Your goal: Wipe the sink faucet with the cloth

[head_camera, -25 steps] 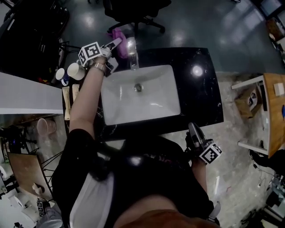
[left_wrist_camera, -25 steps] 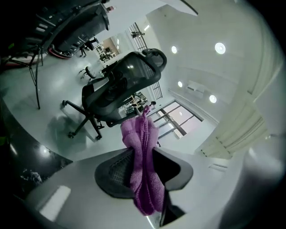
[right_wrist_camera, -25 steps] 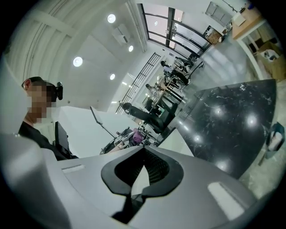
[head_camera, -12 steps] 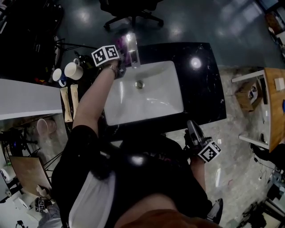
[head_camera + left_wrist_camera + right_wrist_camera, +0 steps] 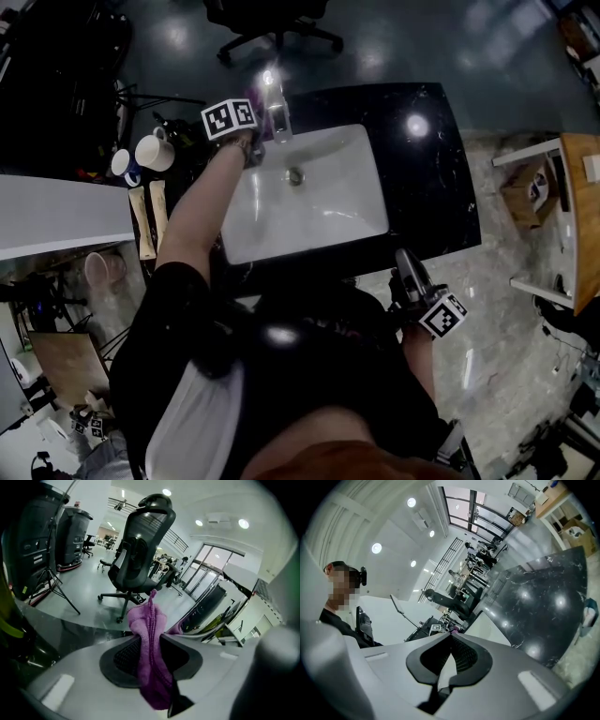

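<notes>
In the left gripper view my left gripper (image 5: 152, 641) is shut on a purple cloth (image 5: 149, 663), which bunches up above the jaws and hangs below them. The head view puts that gripper (image 5: 257, 141) at the sink's back left corner, just left of the chrome faucet (image 5: 275, 101). The hand and marker cube hide the cloth there. The white sink basin (image 5: 323, 211) sits in a black counter (image 5: 436, 187). My right gripper (image 5: 405, 267) hangs at the counter's front edge, shut with nothing in it (image 5: 450, 637).
Two mugs (image 5: 150, 150) and flat packets (image 5: 145, 220) lie left of the sink. A black office chair (image 5: 267, 23) stands behind the counter and fills the middle of the left gripper view (image 5: 140, 550). A wooden table (image 5: 583, 197) is at the far right.
My left gripper has come down and to the right with the cloth, from behind the counter's back left to right beside the faucet. The right gripper has stayed put.
</notes>
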`<state>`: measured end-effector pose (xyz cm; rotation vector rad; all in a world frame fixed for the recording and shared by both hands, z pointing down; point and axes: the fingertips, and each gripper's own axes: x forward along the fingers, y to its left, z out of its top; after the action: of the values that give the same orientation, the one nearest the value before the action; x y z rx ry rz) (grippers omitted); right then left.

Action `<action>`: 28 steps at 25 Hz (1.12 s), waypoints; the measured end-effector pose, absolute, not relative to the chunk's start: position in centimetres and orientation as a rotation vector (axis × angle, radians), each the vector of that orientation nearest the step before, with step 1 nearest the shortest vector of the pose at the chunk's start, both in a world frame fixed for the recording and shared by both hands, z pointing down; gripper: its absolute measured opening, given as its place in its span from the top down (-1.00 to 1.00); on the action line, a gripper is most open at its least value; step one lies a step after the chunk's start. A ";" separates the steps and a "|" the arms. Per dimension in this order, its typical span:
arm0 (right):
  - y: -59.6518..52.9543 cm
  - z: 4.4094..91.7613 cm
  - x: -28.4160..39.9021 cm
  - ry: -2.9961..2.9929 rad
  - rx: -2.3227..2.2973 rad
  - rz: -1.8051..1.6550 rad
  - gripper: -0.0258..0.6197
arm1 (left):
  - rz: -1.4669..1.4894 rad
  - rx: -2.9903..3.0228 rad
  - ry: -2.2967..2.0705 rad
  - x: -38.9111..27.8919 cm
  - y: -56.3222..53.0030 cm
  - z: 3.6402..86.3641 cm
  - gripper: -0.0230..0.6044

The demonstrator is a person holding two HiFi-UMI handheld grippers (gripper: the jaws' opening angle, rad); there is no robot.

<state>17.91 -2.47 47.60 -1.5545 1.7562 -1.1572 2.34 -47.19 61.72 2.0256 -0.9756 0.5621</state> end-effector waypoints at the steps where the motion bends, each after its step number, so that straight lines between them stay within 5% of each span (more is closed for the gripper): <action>1: -2.6 47.5 17.9 1.762 -1.551 -1.158 0.89 | 0.560 2.023 -0.968 2.4 -47.2 61.7 0.55; 15: -3.8 45.8 18.2 1.919 -1.437 -1.148 0.89 | -0.080 2.092 -0.659 0.2 -45.6 49.6 0.54; 28: -7.0 42.6 14.7 2.261 -1.100 -1.135 0.89 | -0.224 2.213 -0.394 -0.6 -26.1 38.2 0.54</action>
<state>14.72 -6.96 42.60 -1.0998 2.2606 -1.1350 -0.59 -26.07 38.20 2.2132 -0.3944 -0.2238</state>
